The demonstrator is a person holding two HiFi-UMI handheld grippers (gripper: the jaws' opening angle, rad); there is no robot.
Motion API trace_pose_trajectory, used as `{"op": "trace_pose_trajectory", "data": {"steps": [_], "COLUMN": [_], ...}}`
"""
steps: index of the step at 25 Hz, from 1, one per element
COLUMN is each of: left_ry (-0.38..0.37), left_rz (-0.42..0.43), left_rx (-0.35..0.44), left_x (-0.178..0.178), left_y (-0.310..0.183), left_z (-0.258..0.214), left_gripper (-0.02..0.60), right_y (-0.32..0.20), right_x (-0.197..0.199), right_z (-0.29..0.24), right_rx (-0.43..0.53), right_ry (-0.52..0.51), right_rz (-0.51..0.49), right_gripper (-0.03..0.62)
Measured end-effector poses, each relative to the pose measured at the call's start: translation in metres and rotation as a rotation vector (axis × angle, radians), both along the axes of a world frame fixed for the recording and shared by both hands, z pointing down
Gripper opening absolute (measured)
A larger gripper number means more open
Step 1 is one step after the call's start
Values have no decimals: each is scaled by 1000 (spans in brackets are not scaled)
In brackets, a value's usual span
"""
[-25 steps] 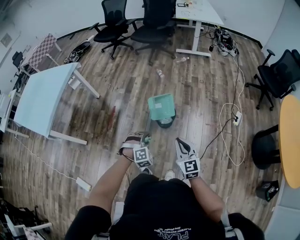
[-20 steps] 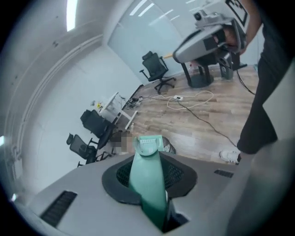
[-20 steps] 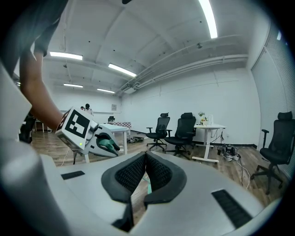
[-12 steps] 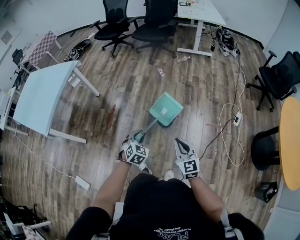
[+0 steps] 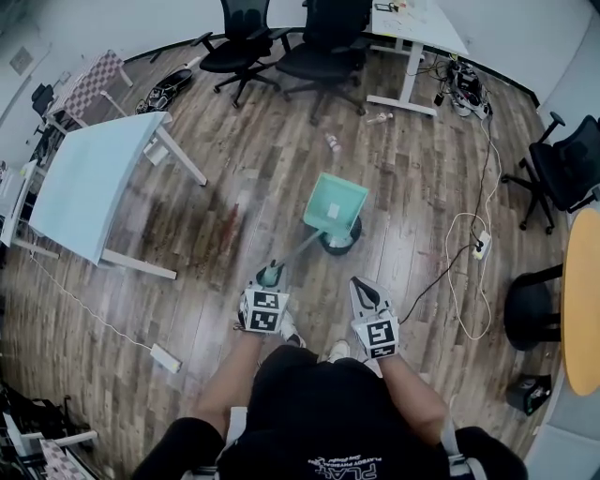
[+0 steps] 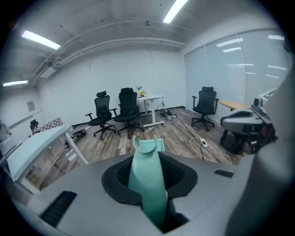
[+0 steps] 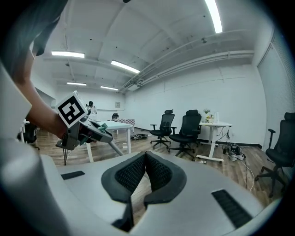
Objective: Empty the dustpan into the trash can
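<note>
Dustpan handle (image 6: 146, 182) — within left hand-held gripper (image 5: 271, 279)

We saw a pale blue rectangular table on white legs (image 5: 89, 187) standing on the brown wood-plank floor (image 5: 234, 178). Two black wheeled office chairs (image 5: 246, 47) stood beside a white desk (image 5: 417, 28). A small clear plastic bottle (image 5: 332, 142) lay near them, and a white looped cable (image 5: 466, 258) trailed farther right.

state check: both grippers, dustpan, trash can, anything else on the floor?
left gripper: shut on the dustpan's handle
right gripper: shut, empty
dustpan: held off the floor, pan over the trash can
trash can: upright on the floor, partly hidden under the pan
bottle: lying on the floor
</note>
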State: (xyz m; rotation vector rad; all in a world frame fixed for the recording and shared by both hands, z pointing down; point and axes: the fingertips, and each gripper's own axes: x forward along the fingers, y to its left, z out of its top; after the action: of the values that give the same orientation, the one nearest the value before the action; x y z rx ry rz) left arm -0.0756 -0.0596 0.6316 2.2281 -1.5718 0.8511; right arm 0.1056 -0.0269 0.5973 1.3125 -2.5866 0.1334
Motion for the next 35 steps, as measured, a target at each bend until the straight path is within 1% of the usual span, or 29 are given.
{"op": "trace_pose_trajectory", "data": {"steps": [3,9,11,14,18,23,27,30,35], "left_ry": [35,41,46,31,7,1,14,24,15], "left_rz": [-75,-163,-193,-231,-244,-246,-249,-236,-199], "left_rx": [23,34,19,-31,-89,-187,-255,-302,-364], "left_x": [-20,-66,-84,-110,-135,-156,-181,-186,-190], "left_y": [-7,-26,-34,-43,-58,-76,-96,-105,-121], "left_z": [-9,-6,-1,8,30,69,99,123,163], "left_gripper": [98,98,97,97,97,97,98,97,97], "right_y": [-7,-27,-36,-51,-71,-93,-109,-118,-138], "right_x": [-11,-41,-53,-70,-91,-116,-141,-152,-177], "right_z": [2,2,1,1,5,11,19,28,46], "right_rx": [-4,-10,-10,-12,-22,-42,-65,-102,-147], "right_ry": [5,17,23,36,48,55,75,89,75], "right_rz": [-15,-39,-43,-45,-38,-34,-40,-27,21], "right_gripper": [23,23,23,23,23,23,23,23,23]}}
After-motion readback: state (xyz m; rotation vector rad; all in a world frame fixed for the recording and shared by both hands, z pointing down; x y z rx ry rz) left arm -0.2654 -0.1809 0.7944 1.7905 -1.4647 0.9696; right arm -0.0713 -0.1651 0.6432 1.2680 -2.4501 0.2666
